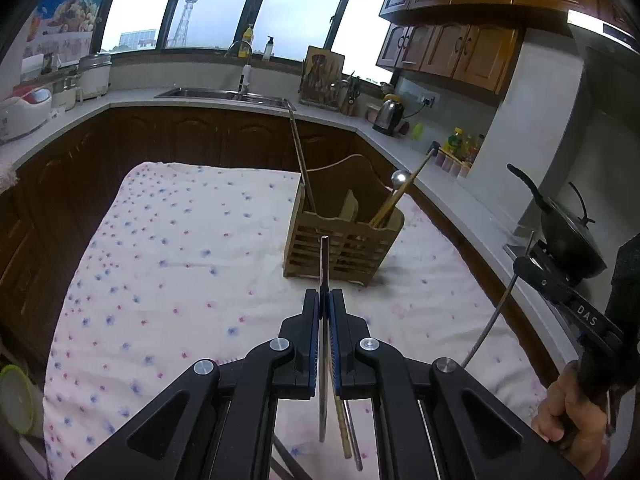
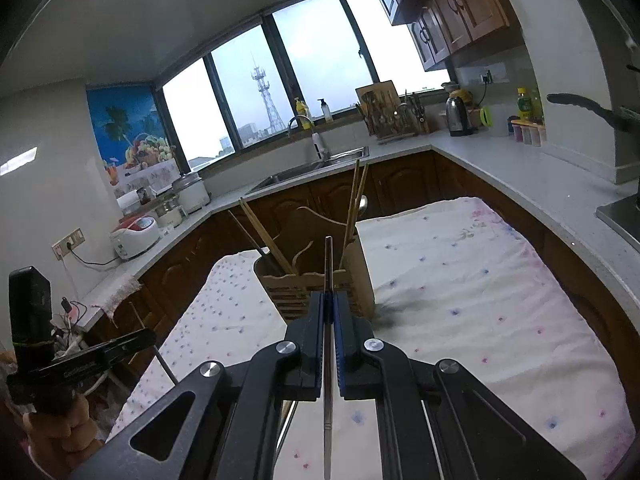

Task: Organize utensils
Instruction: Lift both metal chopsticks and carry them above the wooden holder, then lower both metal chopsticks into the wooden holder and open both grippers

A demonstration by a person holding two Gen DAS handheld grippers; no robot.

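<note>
Behind the holder (image 2: 316, 280), only the right-wrist view shows paired chopsticks (image 2: 262, 236).

Ahead of me, mid-frame, the slatted wooden utensil holder (image 1: 345, 240) blocks the way, tall bamboo chopsticks (image 1: 301, 160) leaning out. Left of frame, the flower-dotted white cloth (image 1: 180, 260) lies open.

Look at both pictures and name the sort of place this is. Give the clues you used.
Most likely a home kitchen. A sink with a tap sits under the windows, an electric kettle stands on the worktop, and wooden cupboards hang on the wall.
</note>
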